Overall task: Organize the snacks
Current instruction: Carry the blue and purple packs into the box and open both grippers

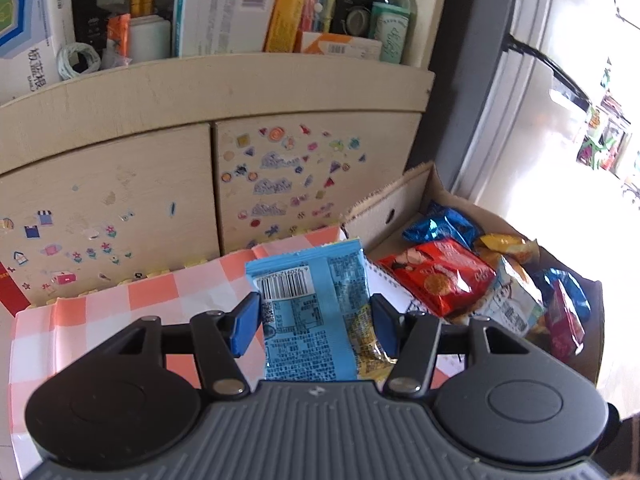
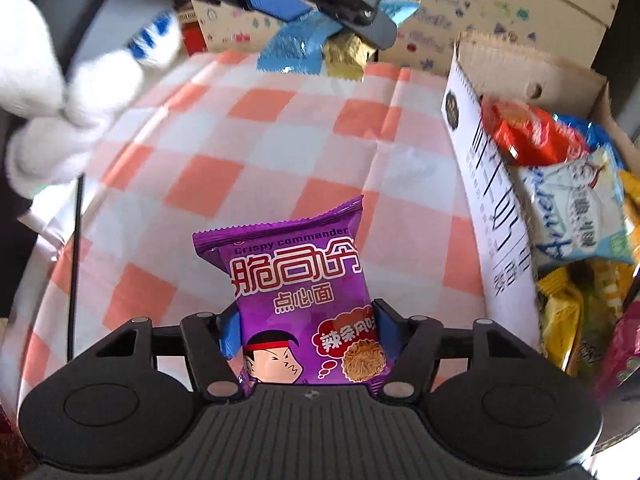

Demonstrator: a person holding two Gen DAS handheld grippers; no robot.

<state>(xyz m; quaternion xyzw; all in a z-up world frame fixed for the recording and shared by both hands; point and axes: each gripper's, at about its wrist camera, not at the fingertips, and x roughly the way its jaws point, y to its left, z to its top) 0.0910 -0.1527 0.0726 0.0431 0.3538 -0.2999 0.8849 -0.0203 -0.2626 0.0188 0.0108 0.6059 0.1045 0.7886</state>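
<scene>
Right gripper (image 2: 308, 330) pinches purple noodle packet (image 2: 298, 300) over checked cloth (image 2: 260, 152). Left gripper (image 1: 314, 318) pinches blue snack packet (image 1: 312, 304), cardboard box (image 1: 384, 212) of snacks at right.

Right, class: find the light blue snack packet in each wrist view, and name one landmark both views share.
Left wrist view: the light blue snack packet sits low centre, between the left tool's blue pads.
Right wrist view: the same packet hangs at top centre, under the left tool.
Shared landmark: the cardboard box of snacks, at right.
</scene>
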